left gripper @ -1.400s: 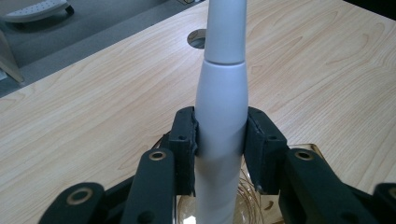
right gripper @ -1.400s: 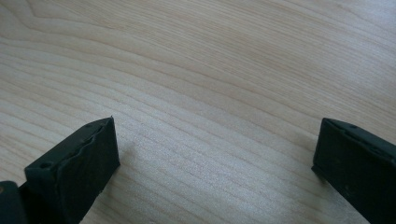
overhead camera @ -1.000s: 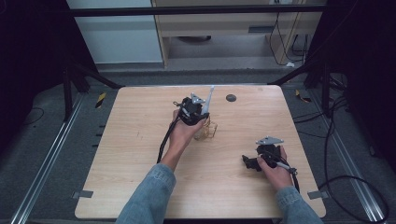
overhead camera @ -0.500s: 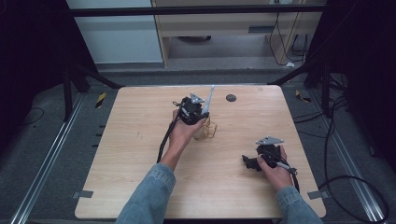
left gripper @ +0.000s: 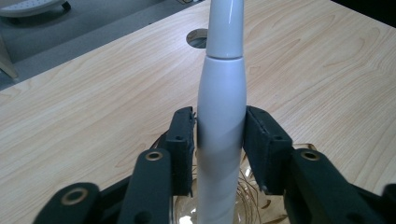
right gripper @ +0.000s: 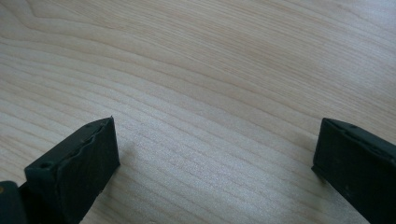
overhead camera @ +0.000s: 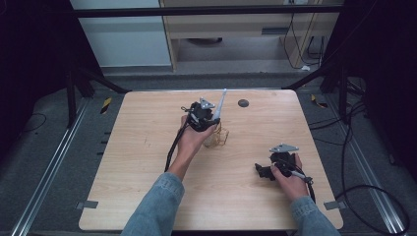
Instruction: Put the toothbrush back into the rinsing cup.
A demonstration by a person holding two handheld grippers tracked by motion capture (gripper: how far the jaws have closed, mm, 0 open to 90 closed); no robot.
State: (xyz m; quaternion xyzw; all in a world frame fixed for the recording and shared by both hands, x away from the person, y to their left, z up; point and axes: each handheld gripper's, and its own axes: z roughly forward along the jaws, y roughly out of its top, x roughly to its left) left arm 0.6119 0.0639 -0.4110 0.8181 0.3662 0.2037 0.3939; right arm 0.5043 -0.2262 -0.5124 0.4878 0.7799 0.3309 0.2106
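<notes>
The bench (overhead camera: 147, 162) is a pale wood-grain slab with rounded corners; every place below is given relative to the glass cup (overhead camera: 218, 137) that stands near its middle.

Nearest the person, well to the right of the cup and closer to the bench's near edge, the right tool (overhead camera: 261, 170) rests low on the wood in the person's right hand (overhead camera: 287, 176), a grey three-cornered plate on top. In the right gripper view its two matte black jaws, blocky with lightly ridged inner faces, stand wide apart with bare wood grain between them: released, gripping nothing.

Directly over the cup, the left tool (left gripper: 218, 144) is held by the left hand (overhead camera: 189, 140), a denim sleeve (overhead camera: 157, 206) behind it. Its black jaws, studded with brass-coloured rivets, are clenched on a smooth, glossy white electric toothbrush handle (left gripper: 220, 140), round and tapering, with a seam where a narrower upper section joins. The handle's lower end sits inside the cup, whose clear amber-tinted rim curves beneath the jaws, and the handle rises tilted up and away from it.

Beyond the cup, toward the bench's far edge, a round dark grommet hole (overhead camera: 243, 103) is set into the wood.
</notes>
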